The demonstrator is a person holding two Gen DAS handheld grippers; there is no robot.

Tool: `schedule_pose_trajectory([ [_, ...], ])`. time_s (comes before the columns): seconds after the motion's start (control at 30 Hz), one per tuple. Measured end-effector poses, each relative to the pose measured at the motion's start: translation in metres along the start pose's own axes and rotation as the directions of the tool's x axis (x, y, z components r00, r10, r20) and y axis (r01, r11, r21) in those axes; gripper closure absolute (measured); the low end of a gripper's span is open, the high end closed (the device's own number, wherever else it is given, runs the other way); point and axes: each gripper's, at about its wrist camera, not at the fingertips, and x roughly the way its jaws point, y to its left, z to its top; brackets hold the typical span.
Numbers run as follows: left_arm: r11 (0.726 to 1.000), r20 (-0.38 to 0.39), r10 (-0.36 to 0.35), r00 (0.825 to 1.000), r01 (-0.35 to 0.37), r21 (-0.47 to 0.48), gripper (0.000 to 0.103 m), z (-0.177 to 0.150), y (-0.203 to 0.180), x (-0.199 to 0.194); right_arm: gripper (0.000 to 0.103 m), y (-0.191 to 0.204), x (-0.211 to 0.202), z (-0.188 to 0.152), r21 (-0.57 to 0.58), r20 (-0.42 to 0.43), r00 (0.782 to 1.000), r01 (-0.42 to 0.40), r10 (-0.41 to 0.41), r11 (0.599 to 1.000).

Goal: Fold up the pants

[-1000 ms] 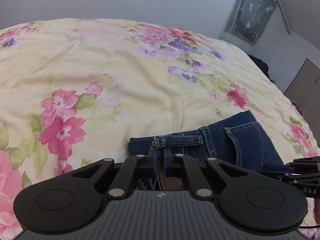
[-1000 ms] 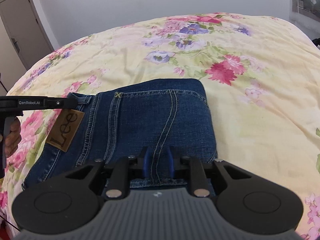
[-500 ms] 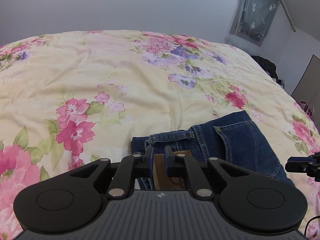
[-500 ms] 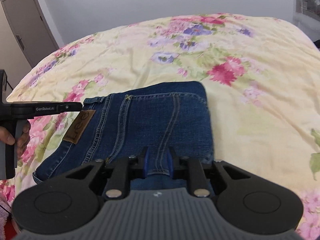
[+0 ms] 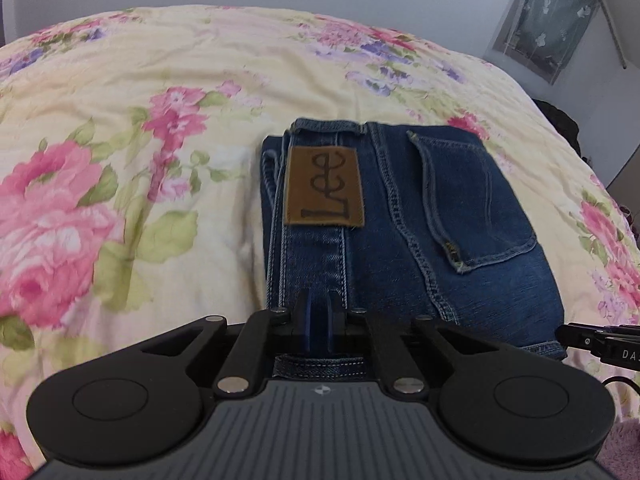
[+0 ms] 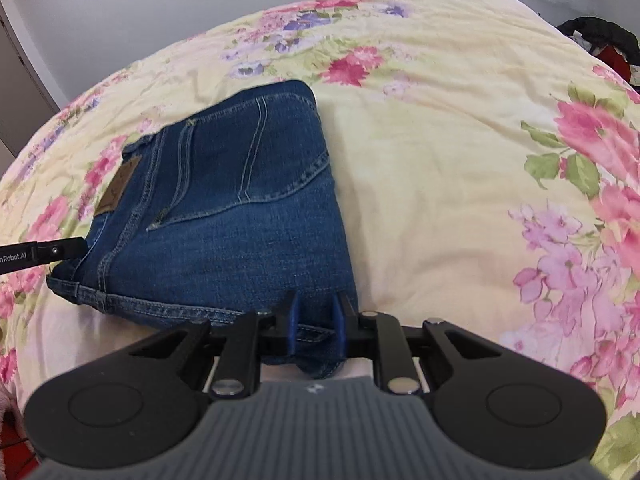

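Note:
Dark blue jeans (image 5: 400, 220) lie folded in a block on the flowered bedspread (image 5: 160, 80), back pocket and brown leather label (image 5: 324, 188) facing up. My left gripper (image 5: 318, 304) sits at their near edge, its jaws closing tight on a denim layer, with a stitched hem just below. My right gripper (image 6: 314, 308) is shut on the near right corner of the jeans (image 6: 240, 208), denim filling the gap between its blue pads. Each gripper's tip shows at the edge of the other view, the right gripper (image 5: 600, 340) and the left gripper (image 6: 40, 254).
The bedspread (image 6: 460, 160) spreads wide to the left, right and beyond the jeans. A pale wall rises behind the bed, with a curtained window (image 5: 548, 20) at the right, a dark pile of clothes (image 6: 600, 40) off the bed's far corner and a door (image 6: 16, 92) at the left.
Both grippers have drawn back toward the near side, still holding denim. The jeans' far edge stayed put, so more of the jeans now shows ahead, with the label in full view.

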Motion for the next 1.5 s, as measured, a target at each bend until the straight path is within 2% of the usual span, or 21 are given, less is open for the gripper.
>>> schedule_pose_trajectory([
  [0.2, 0.995, -0.008, 0.098, 0.995, -0.099, -0.026, 0.098, -0.025, 0.007, 0.015, 0.089, 0.007, 0.019, -0.001, -0.059, -0.084, 0.996, 0.036, -0.041, 0.998],
  [0.33, 0.996, 0.012, 0.072, 0.997, -0.071, -0.062, 0.098, -0.027, 0.014, 0.012, 0.089, 0.013, 0.025, 0.003, -0.099, -0.090, 0.994, 0.057, -0.066, 0.994],
  [0.43, 0.990, 0.048, 0.045, 0.998, -0.038, -0.137, 0.097, -0.025, 0.019, 0.002, 0.089, 0.009, 0.020, 0.002, -0.081, -0.069, 0.996, 0.050, -0.056, 0.995],
  [0.5, 0.982, 0.090, 0.026, 0.996, -0.008, -0.191, 0.086, -0.023, 0.024, -0.008, 0.088, 0.007, 0.011, 0.000, -0.062, -0.035, 0.999, 0.039, -0.041, 0.997],
  [0.57, 0.974, 0.123, 0.002, 0.992, 0.026, -0.224, 0.064, -0.017, 0.030, -0.014, 0.086, 0.004, 0.000, -0.003, -0.038, 0.001, 1.000, 0.019, -0.019, 0.999],
  [0.63, 0.962, 0.141, -0.019, 0.990, 0.056, -0.266, 0.051, -0.010, 0.036, -0.015, 0.062, -0.001, -0.009, -0.003, -0.004, 0.028, 1.000, -0.001, 0.001, 1.000],
  [0.7, 0.946, 0.158, -0.029, 0.987, 0.078, -0.314, 0.037, -0.004, 0.043, -0.014, 0.061, -0.004, -0.016, 0.000, 0.010, 0.055, 0.998, 0.006, -0.006, 1.000],
  [0.73, 0.936, 0.166, -0.034, 0.985, 0.089, -0.341, 0.026, -0.002, 0.046, -0.012, 0.057, -0.005, -0.017, 0.003, 0.017, 0.069, 0.998, 0.013, -0.014, 1.000],
  [0.77, 0.927, 0.174, -0.038, 0.984, 0.100, -0.362, 0.021, -0.002, 0.049, -0.010, 0.054, -0.007, -0.019, 0.006, 0.031, 0.082, 0.997, 0.012, -0.015, 0.999],
  [0.9, 0.902, 0.156, -0.075, 0.985, 0.134, -0.410, 0.021, 0.002, 0.060, 0.004, 0.042, -0.014, -0.015, 0.022, 0.097, 0.091, 0.996, -0.036, 0.027, 0.995],
  [1.1, 0.842, 0.173, -0.193, 0.966, 0.253, -0.476, 0.020, 0.003, 0.076, 0.028, 0.038, -0.016, 0.012, 0.047, 0.131, 0.092, 0.994, -0.069, 0.057, 0.989],
  [1.27, 0.806, 0.181, -0.245, 0.952, 0.304, -0.507, 0.011, 0.001, 0.083, 0.046, 0.038, -0.031, 0.044, 0.059, 0.223, 0.061, 0.992, -0.123, 0.112, 0.967],
  [1.5, 0.779, 0.217, -0.321, 0.922, 0.387, -0.492, 0.009, 0.012, 0.082, 0.066, 0.035, -0.053, 0.078, 0.065, 0.356, 0.089, 0.964, -0.267, 0.252, 0.895],
])
